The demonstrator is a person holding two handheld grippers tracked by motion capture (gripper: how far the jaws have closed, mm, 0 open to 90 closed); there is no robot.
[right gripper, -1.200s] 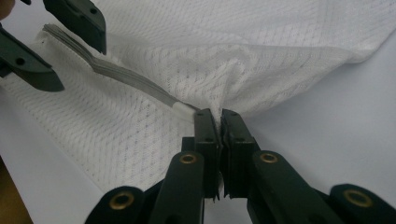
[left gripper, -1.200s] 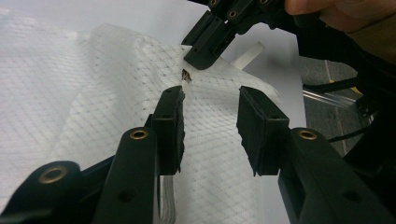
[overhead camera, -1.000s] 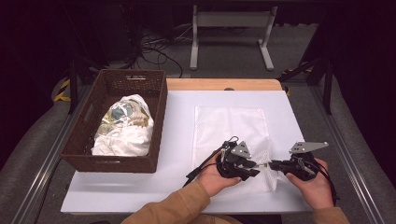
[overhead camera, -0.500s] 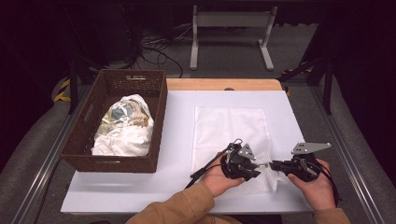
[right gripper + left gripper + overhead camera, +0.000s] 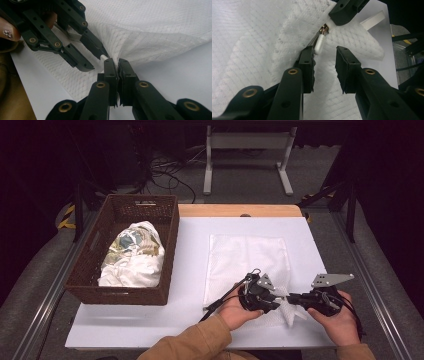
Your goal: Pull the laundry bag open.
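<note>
A white mesh bag [image 5: 247, 255] lies flat on the white table [image 5: 190, 245], with its near right corner bunched up. My right gripper [image 5: 117, 61] is shut on that bunched edge, next to a small white zipper pull [image 5: 103, 57]. My left gripper [image 5: 325, 53] faces it from the left with jaws apart over the mesh. The zipper pull [image 5: 320, 43] sits just off the tip of its left jaw. Nothing is pressed between its pads. In the high view the left gripper [image 5: 279, 296] and right gripper [image 5: 292, 298] meet tip to tip near the table's front edge.
A dark woven basket [image 5: 95, 270] stands at the table's left and holds crumpled white and patterned cloth [image 5: 132, 255]. A wooden strip [image 5: 240, 210] runs along the table's far edge. A white metal stand [image 5: 247, 155] and cables lie on the floor beyond.
My left gripper has crept slightly to the right, closer to the right gripper's tips. The right hand and the bag's pinched corner have stayed put.
</note>
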